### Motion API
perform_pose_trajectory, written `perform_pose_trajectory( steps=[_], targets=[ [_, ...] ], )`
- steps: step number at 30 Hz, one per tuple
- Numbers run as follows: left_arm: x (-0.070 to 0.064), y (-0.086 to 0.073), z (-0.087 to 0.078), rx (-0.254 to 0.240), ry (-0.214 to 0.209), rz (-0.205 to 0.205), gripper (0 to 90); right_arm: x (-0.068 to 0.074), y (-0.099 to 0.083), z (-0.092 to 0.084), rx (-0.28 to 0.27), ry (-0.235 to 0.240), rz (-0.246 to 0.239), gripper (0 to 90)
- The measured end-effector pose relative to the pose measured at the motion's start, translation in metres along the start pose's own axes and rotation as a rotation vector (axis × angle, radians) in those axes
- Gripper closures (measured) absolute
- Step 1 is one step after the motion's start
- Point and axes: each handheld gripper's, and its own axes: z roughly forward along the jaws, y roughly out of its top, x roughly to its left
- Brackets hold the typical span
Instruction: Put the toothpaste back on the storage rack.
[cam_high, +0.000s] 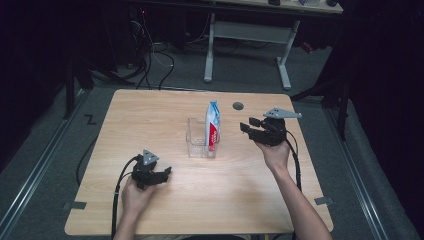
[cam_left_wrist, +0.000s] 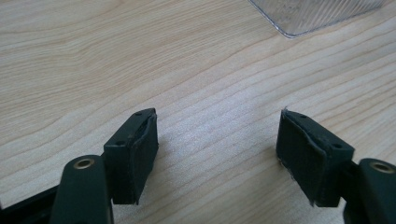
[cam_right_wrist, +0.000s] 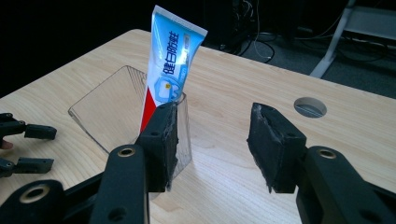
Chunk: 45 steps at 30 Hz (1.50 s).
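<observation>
Your toothpaste tube (cam_high: 213, 125) already stands upright in the clear plastic holder (cam_high: 196, 138) near the middle of the table (cam_high: 150, 115), leaning against the holder's right wall, so the placing looks done as far as these views can tell; what seems left is only to draw your hands clear, or to steady the tube if it tips. Your right gripper (cam_high: 248, 125) hangs just to the right of the holder, apart from it, with its jaws spread wide and nothing between them; in the right gripper view the tube (cam_right_wrist: 170, 70) rises beyond the left jaw, not pinched. Your left gripper (cam_high: 167, 171) rests low at the near left of the table, well apart from the holder, jaws also wide and empty, with bare wood between them and a corner of the holder (cam_left_wrist: 317, 16) at the far right of its view. The tube is light blue and white with a red lower band, and it carries large white Chinese characters running down its length; I cannot read a brand from them with confidence. A round cable hole (cam_high: 238, 105) sits in the table behind the right gripper.
</observation>
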Motion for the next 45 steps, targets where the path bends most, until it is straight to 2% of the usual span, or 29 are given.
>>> perform_pose_trajectory(
  steps=[33,45],
  targets=[
    [0.000,0.000,0.000,-0.001,0.000,-0.001,30.0,-0.015,-0.023,-0.026,-0.022,-0.026,0.058,52.5],
    [0.000,0.000,0.000,0.000,0.001,0.000,29.9,-0.022,-0.037,-0.034,-0.020,-0.038,0.087,52.5]
  ],
)
